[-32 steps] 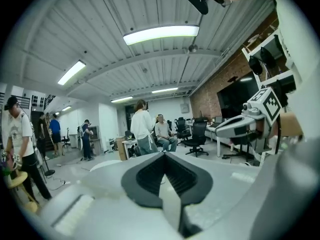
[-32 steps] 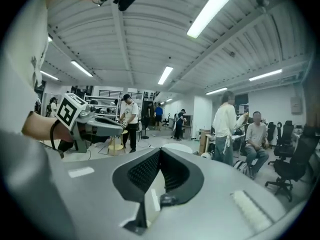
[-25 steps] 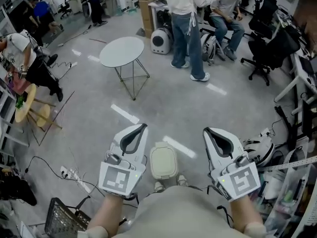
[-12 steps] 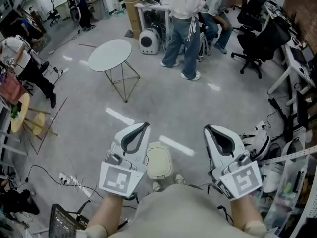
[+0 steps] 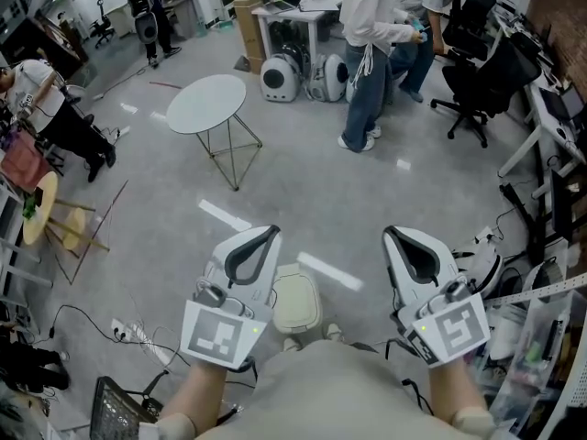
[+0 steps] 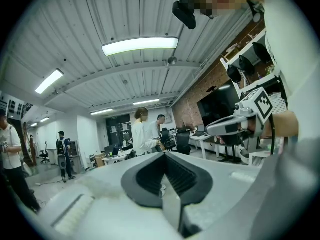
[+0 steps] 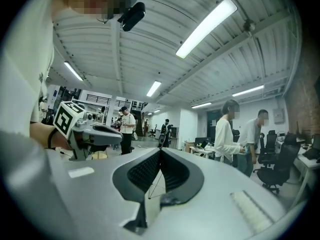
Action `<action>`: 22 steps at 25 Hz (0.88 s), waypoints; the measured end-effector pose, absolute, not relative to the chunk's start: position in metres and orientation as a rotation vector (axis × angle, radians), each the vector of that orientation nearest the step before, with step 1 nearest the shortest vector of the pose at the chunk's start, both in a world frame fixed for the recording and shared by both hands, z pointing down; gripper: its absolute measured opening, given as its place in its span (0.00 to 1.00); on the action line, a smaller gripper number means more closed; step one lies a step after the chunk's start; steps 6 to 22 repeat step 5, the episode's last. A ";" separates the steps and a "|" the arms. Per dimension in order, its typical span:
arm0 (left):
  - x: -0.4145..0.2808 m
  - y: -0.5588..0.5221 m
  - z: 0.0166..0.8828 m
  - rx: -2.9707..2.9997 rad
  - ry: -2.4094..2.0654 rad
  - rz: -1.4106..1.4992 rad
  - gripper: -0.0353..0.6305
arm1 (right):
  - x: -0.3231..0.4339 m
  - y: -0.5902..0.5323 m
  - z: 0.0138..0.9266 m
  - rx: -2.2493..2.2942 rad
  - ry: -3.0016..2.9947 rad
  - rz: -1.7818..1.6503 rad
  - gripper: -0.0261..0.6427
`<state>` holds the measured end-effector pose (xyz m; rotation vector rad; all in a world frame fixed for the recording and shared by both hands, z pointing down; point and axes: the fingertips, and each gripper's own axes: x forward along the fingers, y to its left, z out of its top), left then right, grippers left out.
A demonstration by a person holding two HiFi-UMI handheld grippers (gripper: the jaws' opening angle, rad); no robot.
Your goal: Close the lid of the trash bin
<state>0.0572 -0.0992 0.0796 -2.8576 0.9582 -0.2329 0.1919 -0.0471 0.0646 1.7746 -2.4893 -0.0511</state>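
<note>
A small cream trash bin (image 5: 296, 301) stands on the grey floor just in front of the person's feet, its lid lying flat on top. My left gripper (image 5: 267, 233) is held above and to the left of it, jaws shut with nothing between them. My right gripper (image 5: 389, 235) is up on the bin's right, also shut and holding nothing. Neither touches the bin. In the left gripper view the left gripper (image 6: 164, 155) points out across the room, and in the right gripper view the right gripper (image 7: 160, 150) does the same; the bin is not in either.
A round white table (image 5: 207, 104) on thin wire legs stands further out. A person in white (image 5: 371, 53) stands at the back near office chairs (image 5: 477, 71). Cables and a power strip (image 5: 136, 331) lie at the left, a wire basket (image 5: 115, 416) at bottom left, clutter at the right.
The standing person in white has stepped to the right and the head view has shifted slightly. Both grippers and the bin keep about the same places.
</note>
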 end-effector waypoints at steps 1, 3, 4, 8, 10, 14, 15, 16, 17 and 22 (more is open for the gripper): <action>0.057 -0.100 0.080 -2.858 0.958 -0.236 0.06 | 0.192 -0.048 0.064 1.775 -2.489 -0.051 0.04; 0.059 -0.100 0.079 -2.857 0.957 -0.242 0.06 | 0.194 -0.048 0.064 1.777 -2.491 -0.049 0.04; 0.060 -0.099 0.079 -2.856 0.959 -0.244 0.06 | 0.196 -0.047 0.063 1.778 -2.493 -0.047 0.04; 0.061 -0.098 0.078 -2.855 0.960 -0.246 0.06 | 0.197 -0.046 0.063 1.779 -2.495 -0.046 0.04; 0.061 -0.098 0.078 -2.855 0.960 -0.246 0.06 | 0.197 -0.046 0.063 1.779 -2.495 -0.046 0.04; 0.061 -0.098 0.078 -2.855 0.960 -0.246 0.06 | 0.197 -0.046 0.063 1.779 -2.495 -0.046 0.04; 0.061 -0.098 0.078 -2.855 0.960 -0.246 0.06 | 0.197 -0.046 0.063 1.779 -2.495 -0.046 0.04; 0.061 -0.098 0.078 -2.855 0.960 -0.246 0.06 | 0.197 -0.046 0.063 1.779 -2.495 -0.046 0.04; 0.061 -0.098 0.078 -2.855 0.960 -0.246 0.06 | 0.197 -0.046 0.063 1.779 -2.495 -0.046 0.04; 0.061 -0.098 0.078 -2.855 0.960 -0.246 0.06 | 0.197 -0.046 0.063 1.779 -2.495 -0.046 0.04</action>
